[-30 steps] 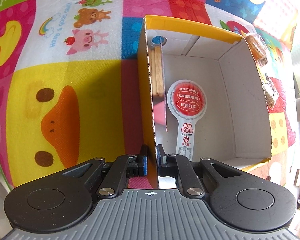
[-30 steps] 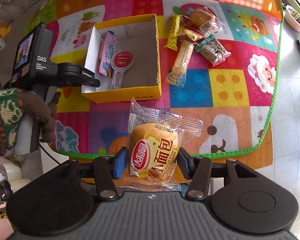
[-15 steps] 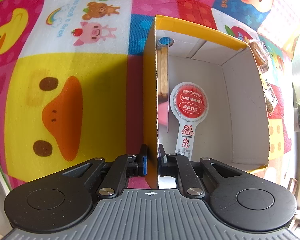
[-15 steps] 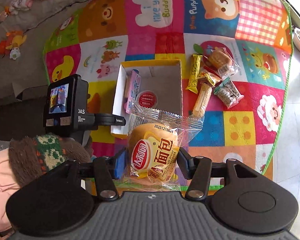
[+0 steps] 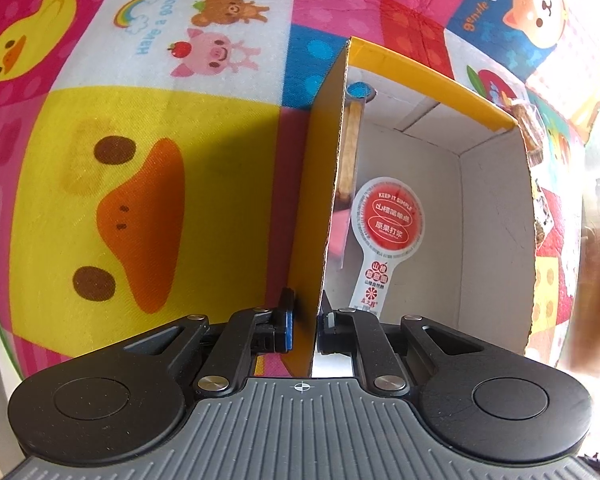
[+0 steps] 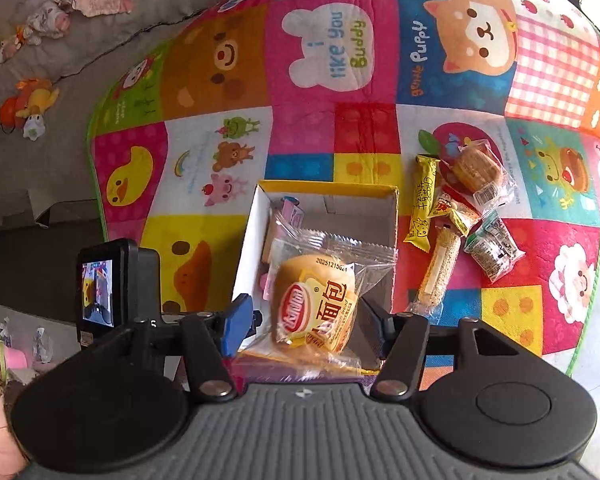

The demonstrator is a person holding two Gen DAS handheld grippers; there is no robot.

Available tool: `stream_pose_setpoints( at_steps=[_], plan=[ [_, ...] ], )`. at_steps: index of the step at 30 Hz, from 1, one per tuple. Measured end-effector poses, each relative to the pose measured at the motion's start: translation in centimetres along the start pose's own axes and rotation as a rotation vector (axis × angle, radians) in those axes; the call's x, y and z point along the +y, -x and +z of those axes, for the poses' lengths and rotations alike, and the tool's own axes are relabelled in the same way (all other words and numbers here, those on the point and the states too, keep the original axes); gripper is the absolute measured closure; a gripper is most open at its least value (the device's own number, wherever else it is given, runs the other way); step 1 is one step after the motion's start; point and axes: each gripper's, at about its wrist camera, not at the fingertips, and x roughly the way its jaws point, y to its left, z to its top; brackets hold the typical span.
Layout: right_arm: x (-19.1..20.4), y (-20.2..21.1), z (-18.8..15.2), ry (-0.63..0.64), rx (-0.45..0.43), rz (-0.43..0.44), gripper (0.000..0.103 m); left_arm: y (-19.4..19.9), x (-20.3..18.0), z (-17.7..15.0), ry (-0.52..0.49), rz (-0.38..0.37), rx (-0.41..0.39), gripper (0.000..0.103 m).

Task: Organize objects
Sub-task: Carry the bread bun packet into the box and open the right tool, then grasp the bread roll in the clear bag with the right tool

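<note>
A yellow cardboard box [image 5: 324,184] with a white inside stands on the patchwork mat. My left gripper [image 5: 305,322] is shut on its left wall near the front corner. Inside lie a red round-topped sachet [image 5: 386,232] and a long biscuit pack [image 5: 350,148] against the left wall. In the right wrist view my right gripper [image 6: 300,322] has its jaws spread wide over the box [image 6: 328,194]. The wrapped bread bun [image 6: 314,300] lies between them, apart from both pads. Whether it is falling or resting in the box I cannot tell.
Several wrapped snacks lie on the mat right of the box: a yellow bar [image 6: 422,200], a long cracker stick [image 6: 438,276], a round cake [image 6: 476,168] and a seed bar [image 6: 494,250]. The mat's green edge [image 6: 588,320] borders bare floor. A grey sofa [image 6: 60,40] is at the left.
My right gripper moved forward over the box and opened, letting go of the bread bun. My left gripper kept its hold on the box wall.
</note>
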Motion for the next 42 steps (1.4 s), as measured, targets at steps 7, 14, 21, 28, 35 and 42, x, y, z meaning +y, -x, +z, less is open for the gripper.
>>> stream_pose_setpoints(
  at_steps=[7, 14, 21, 28, 35, 42],
  plan=[
    [-2.9, -1.0, -2.0, -0.051, 0.057, -0.040, 0.037, -0.3, 0.1, 0.6, 0.083, -0.019, 0.011, 0.089],
    [-9.6, -2.7, -5.2, -0.148, 0.145, -0.137, 0.037, -1.0, -1.7, 1.3, 0.076, 0.008, 0.017, 0.089],
    [-17.7, -4.4, -1.3, -0.130, 0.138, -0.209, 0.037, -0.5, -1.8, 1.0, 0.154, 0.073, 0.035, 0.091],
    [-23.1, -9.9, 7.4, 0.002, 0.118, -0.201, 0.029, -0.2, -2.4, 1.0, 0.186, 0.165, 0.071, 0.091],
    [-22.3, -18.1, 13.7, 0.248, 0.170, -0.174, 0.027, -0.6, -3.8, 1.0, 0.204, 0.260, 0.114, 0.092],
    [-20.5, -22.5, 15.5, 0.317, 0.220, -0.133, 0.039, -0.9, -5.3, -0.1, 0.197, 0.298, 0.132, 0.092]
  ],
)
